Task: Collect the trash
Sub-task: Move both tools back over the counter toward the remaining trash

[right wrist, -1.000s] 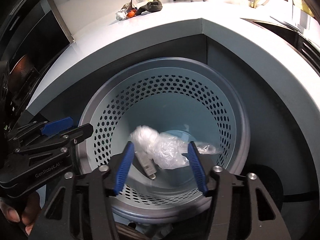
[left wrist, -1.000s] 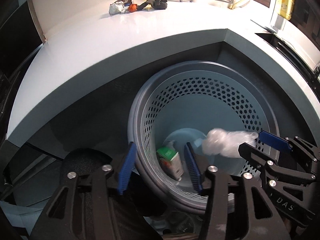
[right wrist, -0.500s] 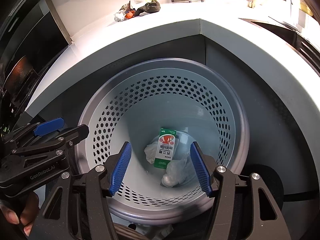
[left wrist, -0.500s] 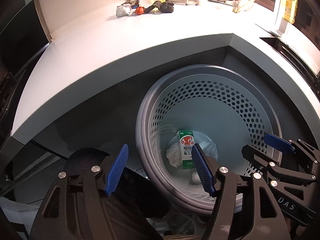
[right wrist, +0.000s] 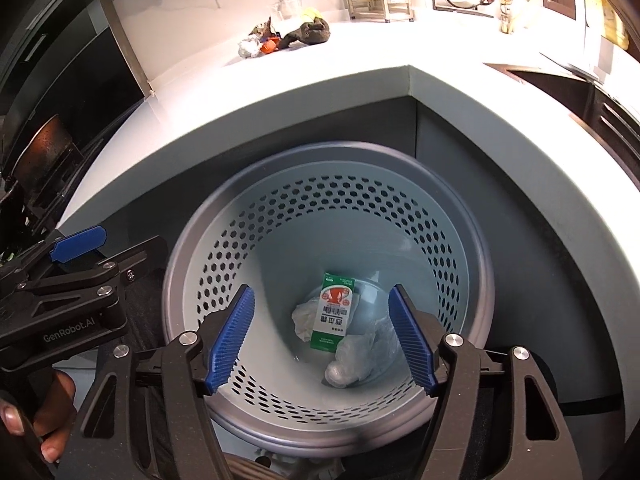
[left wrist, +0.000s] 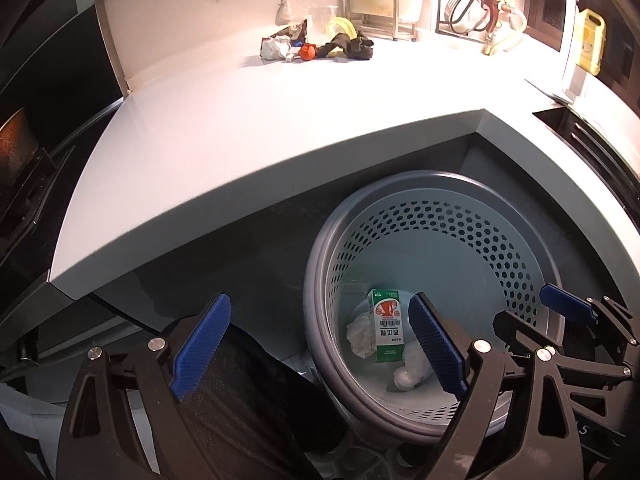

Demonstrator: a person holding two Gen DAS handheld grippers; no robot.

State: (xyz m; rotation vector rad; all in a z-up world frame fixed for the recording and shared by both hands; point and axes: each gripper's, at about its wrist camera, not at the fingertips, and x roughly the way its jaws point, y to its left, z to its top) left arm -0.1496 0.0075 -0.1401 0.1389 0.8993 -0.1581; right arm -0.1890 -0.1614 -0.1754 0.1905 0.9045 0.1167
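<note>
Your left gripper [left wrist: 318, 346] hangs beside the bin's [left wrist: 520, 208] near-left rim, jaws opening wide with nothing between the pads; only dark mesh and the bin wall show through the gap. Your right gripper [right wrist: 322, 342] sits square over the bin mouth, jaws opening too, also empty; the carton [right wrist: 334, 316], crumpled paper [right wrist: 302, 318] and plastic wad [right wrist: 360, 356] lie flat on the bin floor, well below the pads. So that load is in. What's left is the trash pile [left wrist: 316, 46] at the far side of the table [left wrist: 248, 128], up and away from both jaws, strung out left to right along the back wall. By my read, your left gripper is the nearer one, since the pile lies almost dead ahead of it, whereas for the right it lies ahead and off to the left.
</note>
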